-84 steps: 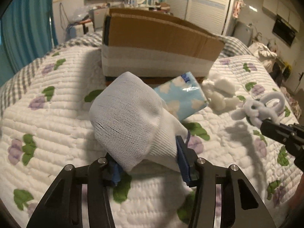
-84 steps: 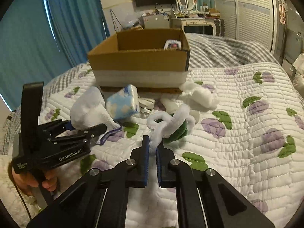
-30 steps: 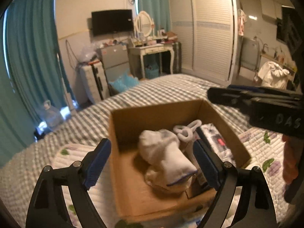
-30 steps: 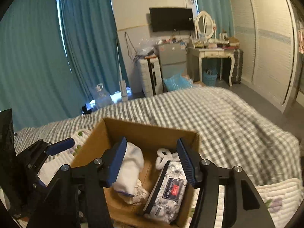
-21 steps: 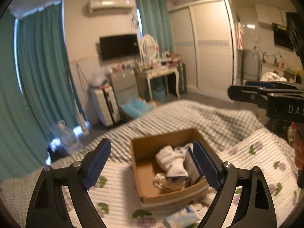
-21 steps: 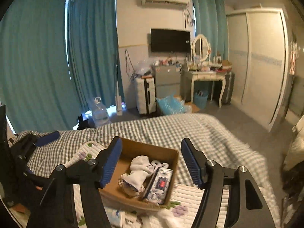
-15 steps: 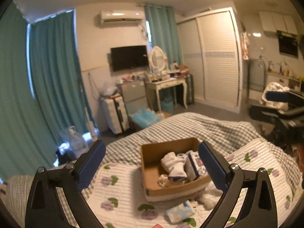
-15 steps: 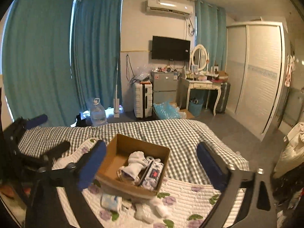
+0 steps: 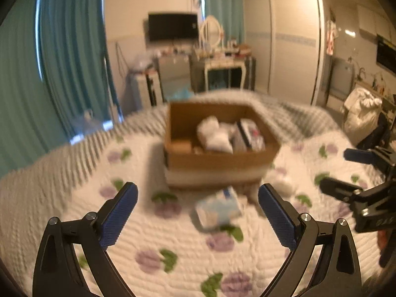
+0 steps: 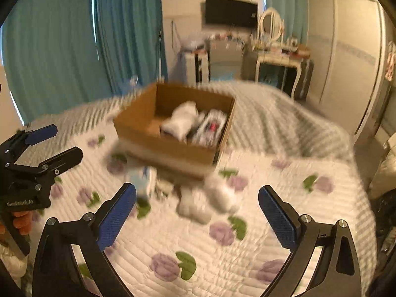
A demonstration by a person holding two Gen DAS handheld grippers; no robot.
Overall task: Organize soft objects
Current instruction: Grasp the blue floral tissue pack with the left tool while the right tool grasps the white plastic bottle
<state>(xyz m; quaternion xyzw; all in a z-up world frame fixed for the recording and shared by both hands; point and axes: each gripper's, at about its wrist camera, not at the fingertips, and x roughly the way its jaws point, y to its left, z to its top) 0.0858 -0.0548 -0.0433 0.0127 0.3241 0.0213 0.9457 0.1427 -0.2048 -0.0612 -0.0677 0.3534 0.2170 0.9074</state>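
Dropped closer to the bed than half a second ago, both views motion-blurred.

Left wrist: left gripper (image 9: 198, 198) spread wide, holding nothing, above a white quilt (image 9: 74, 212) printed with purple flowers and green leaves. Straight ahead, cardboard box (image 9: 217, 159) with a white sock (image 9: 214, 135) inside, long axis unclear through blur. Blue tissue pack (image 9: 217, 209) between fingers and box. Teal curtains, TV, wardrobe behind.

Right wrist: right gripper (image 10: 197, 198) likewise wide apart and empty. Box (image 10: 170, 149) ahead-left; white fluffy pieces (image 10: 210, 201) on quilt (image 10: 284, 185) just ahead. Lettering on the other tool too blurred to read.
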